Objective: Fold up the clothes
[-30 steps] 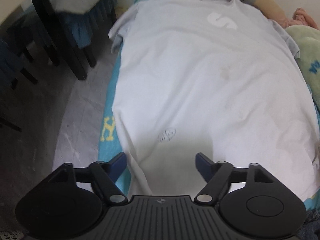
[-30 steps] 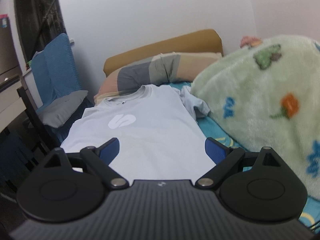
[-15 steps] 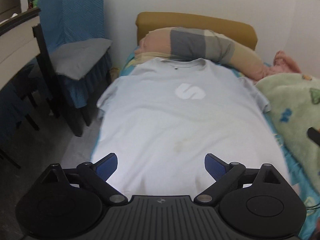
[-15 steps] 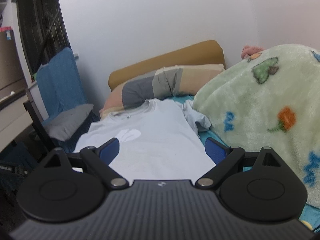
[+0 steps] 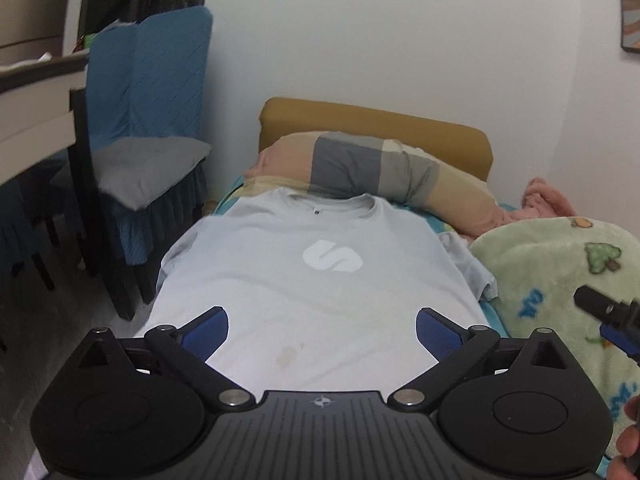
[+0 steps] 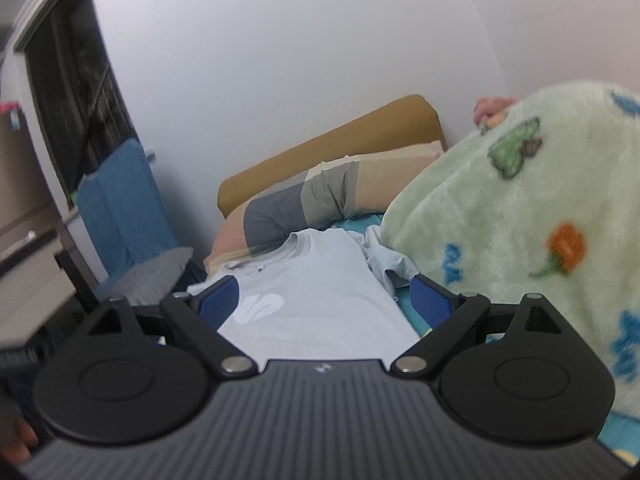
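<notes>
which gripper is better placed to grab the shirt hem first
Left, probably. The left gripper is open and centred over the shirt; the right gripper sits off toward the blanket.

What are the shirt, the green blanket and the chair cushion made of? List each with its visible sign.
Shirt: looks like thin cotton knit, matte pale blue; it lies flat with soft creases and a ribbed collar.
Blanket: plush fleece, probably synthetic; fuzzy nap, printed cartoon shapes.
Chair cushion: smooth woven grey fabric; filling not visible.
</notes>
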Available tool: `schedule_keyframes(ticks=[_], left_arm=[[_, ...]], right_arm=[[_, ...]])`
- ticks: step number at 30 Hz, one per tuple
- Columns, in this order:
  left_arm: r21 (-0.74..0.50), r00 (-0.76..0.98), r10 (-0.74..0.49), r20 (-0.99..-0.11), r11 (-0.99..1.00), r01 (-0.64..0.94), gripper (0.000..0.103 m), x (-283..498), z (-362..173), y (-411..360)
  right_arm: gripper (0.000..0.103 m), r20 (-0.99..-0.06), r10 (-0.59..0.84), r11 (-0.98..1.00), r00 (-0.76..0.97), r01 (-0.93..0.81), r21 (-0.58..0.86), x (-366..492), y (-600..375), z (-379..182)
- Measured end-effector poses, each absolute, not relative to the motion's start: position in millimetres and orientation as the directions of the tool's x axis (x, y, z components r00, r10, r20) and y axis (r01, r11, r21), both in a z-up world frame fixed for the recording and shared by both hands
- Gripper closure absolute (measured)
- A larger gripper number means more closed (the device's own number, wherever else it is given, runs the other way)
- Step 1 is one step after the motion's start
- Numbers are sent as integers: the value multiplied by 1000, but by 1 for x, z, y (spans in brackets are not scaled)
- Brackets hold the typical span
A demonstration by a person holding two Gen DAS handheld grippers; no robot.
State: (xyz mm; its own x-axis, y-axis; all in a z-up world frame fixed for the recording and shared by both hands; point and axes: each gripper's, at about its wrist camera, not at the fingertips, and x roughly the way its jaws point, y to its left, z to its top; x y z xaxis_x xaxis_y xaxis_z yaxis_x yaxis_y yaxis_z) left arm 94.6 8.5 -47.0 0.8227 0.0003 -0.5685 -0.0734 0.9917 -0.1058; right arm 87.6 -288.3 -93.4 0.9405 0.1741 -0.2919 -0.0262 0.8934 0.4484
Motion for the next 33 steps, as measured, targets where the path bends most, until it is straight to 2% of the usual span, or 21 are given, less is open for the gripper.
schedule_keyframes(ticks=[2, 5, 7, 9, 18, 21, 24, 27, 33], left_arm=[[-124, 811, 2, -585, 988, -92, 2, 91, -60, 14], [-145, 789, 2, -614, 983, -116, 2, 91, -74, 23], [-170, 783, -7, -622, 977, -126, 2, 90, -78, 28], [-184, 781, -8, -624, 973, -137, 2, 89, -83, 30], [-171, 806, 6, -592, 976, -133, 2, 98, -103, 9], [-181, 796, -11, -605, 976, -124, 2, 106, -110, 7], [-207, 788, -31, -615, 971, -123, 2, 115, -117, 8], [-221, 795, -28, -606, 966, -134, 2, 125, -120, 7], [-204, 802, -25, -596, 971, -121, 2, 140, -126, -6]], right_arm=[[9, -270, 229, 828, 935, -41, 559, 95, -300, -104], [9, -185, 359, 568, 915, -57, 821, 110, -333, -135], [8, -133, 368, 430, 920, -42, 902, 122, -350, -155], [7, -121, 362, 357, 924, -17, 934, 139, -361, -172], [8, -150, 347, 174, 926, 94, 980, 236, -380, -245], [8, -177, 347, 226, 921, 102, 969, 268, -368, -255], [19, -202, 326, 306, 924, 99, 947, 299, -354, -256], [26, -225, 302, 385, 926, 97, 918, 329, -341, -256], [23, -271, 242, 517, 932, 113, 848, 391, -312, -255]])
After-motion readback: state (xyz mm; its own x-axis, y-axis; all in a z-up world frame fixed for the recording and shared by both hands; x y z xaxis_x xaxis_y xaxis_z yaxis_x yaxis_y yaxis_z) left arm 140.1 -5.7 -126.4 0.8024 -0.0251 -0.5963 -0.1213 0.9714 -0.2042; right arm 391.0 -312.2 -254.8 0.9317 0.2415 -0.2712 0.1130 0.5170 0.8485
